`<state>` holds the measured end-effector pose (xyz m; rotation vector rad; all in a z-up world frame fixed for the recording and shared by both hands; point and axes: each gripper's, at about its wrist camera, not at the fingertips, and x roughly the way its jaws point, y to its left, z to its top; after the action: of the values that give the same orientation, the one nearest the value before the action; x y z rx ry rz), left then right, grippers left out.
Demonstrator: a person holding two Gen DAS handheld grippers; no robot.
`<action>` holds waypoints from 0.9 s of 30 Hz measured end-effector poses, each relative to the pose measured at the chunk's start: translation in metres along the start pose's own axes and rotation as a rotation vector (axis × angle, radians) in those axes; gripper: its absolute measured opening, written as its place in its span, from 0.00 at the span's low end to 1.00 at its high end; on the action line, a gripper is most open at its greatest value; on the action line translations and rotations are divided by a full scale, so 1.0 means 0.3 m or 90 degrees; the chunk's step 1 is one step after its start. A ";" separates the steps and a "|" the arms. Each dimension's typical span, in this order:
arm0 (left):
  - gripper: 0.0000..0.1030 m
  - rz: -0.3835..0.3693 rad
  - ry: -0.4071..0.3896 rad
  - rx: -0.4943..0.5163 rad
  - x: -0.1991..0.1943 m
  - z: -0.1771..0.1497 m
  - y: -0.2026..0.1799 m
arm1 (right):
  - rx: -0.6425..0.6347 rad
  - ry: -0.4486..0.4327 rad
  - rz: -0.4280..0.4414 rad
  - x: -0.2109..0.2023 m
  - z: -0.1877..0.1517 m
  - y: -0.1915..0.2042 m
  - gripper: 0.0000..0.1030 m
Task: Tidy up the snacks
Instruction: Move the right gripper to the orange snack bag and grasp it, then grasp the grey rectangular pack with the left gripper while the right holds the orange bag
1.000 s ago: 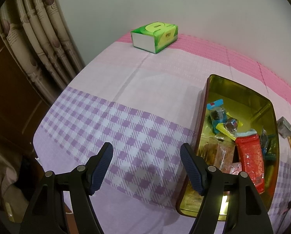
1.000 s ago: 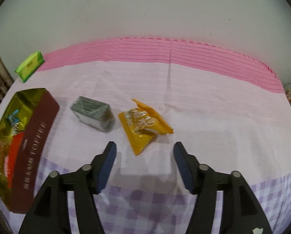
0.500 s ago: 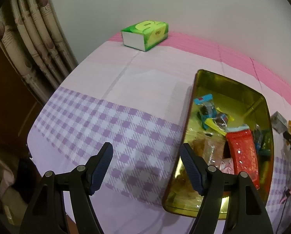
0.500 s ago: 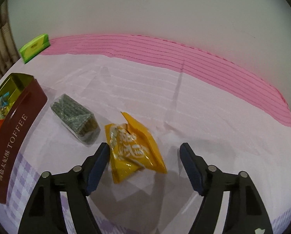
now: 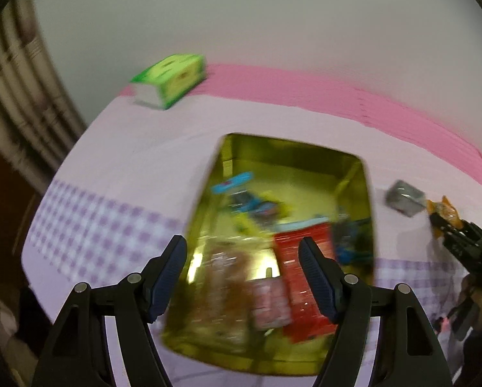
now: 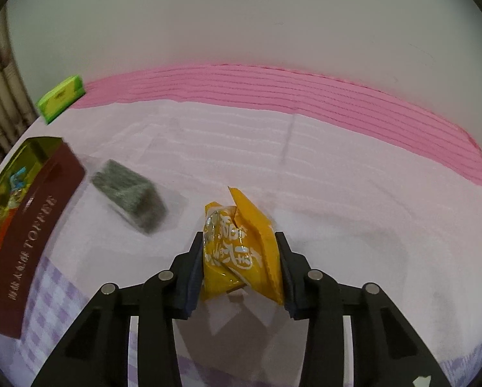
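Pale pink cloth with a deeper pink band along the wall and purple checks at the near edge covers the surface (image 6: 337, 174), behind which a plain grey-white wall is seen. A green tissue box (image 6: 60, 98) is set near the far left corner, by the curtain.

The yellow snack packet (image 6: 241, 245) is gripped by the right tool (image 6: 239, 269), whose dark pads are pressed against its two sides, so that the wrapper is creased between them; its long axis is pointed away from the tool, toward the wall. Whether the packet is lifted off the cloth cannot be told for certain. A grey-green wrapped snack (image 6: 128, 193) lies loose on the cloth just left of it, between the packet and the toffee tin (image 6: 37, 225).

The tin, open and gold-lined, stands to the left of the right tool, with its brown lettered side turned toward it; several snacks are already held inside, among them a red packet (image 5: 305, 274). A leftward carry over that brown wall is judged to be what the next move calls for.

The left tool (image 5: 242, 277) is held wide apart and empty above the near end of the tin, nothing being touched. That view is blurred.
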<state>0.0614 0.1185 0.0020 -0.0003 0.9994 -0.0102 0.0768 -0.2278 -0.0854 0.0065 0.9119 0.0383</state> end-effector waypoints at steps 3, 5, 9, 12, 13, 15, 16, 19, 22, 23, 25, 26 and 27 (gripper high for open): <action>0.70 -0.032 0.001 0.030 0.007 0.020 -0.109 | 0.030 -0.005 -0.033 -0.014 -0.017 -0.062 0.36; 0.70 -0.048 -0.001 0.056 0.011 0.030 -0.189 | 0.046 -0.006 -0.064 -0.026 -0.029 -0.106 0.36; 0.70 -0.071 -0.007 0.098 0.022 0.044 -0.318 | 0.061 -0.005 -0.105 -0.040 -0.040 -0.171 0.36; 0.70 -0.090 -0.008 0.117 0.032 0.051 -0.397 | 0.083 -0.006 -0.131 -0.054 -0.057 -0.233 0.36; 0.70 -0.094 -0.011 0.125 0.035 0.053 -0.422 | 0.087 -0.006 -0.140 -0.058 -0.062 -0.249 0.36; 0.70 -0.101 -0.014 0.139 0.041 0.056 -0.469 | 0.100 -0.008 -0.144 -0.066 -0.073 -0.281 0.36; 0.70 -0.104 -0.015 0.145 0.040 0.052 -0.490 | 0.104 -0.007 -0.145 -0.066 -0.074 -0.287 0.36; 0.70 -0.116 -0.016 0.155 0.057 0.058 -0.537 | 0.105 -0.010 -0.136 -0.064 -0.075 -0.291 0.36; 0.71 -0.121 -0.011 0.161 0.075 0.062 -0.565 | 0.102 -0.015 -0.139 -0.065 -0.087 -0.302 0.36; 0.71 -0.121 -0.011 0.163 0.081 0.062 -0.572 | 0.105 -0.015 -0.139 -0.061 -0.089 -0.304 0.36; 0.71 -0.122 -0.006 0.165 0.094 0.063 -0.582 | 0.112 -0.016 -0.132 -0.060 -0.092 -0.320 0.36; 0.71 -0.123 -0.003 0.166 0.104 0.064 -0.586 | 0.115 -0.016 -0.128 -0.060 -0.094 -0.309 0.36; 0.71 -0.123 -0.001 0.165 0.110 0.065 -0.591 | 0.118 -0.016 -0.125 -0.060 -0.094 -0.311 0.36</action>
<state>0.0942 -0.0593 -0.0144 0.1403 0.9875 -0.3172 0.0462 -0.3221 -0.0904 0.0891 0.8846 -0.2286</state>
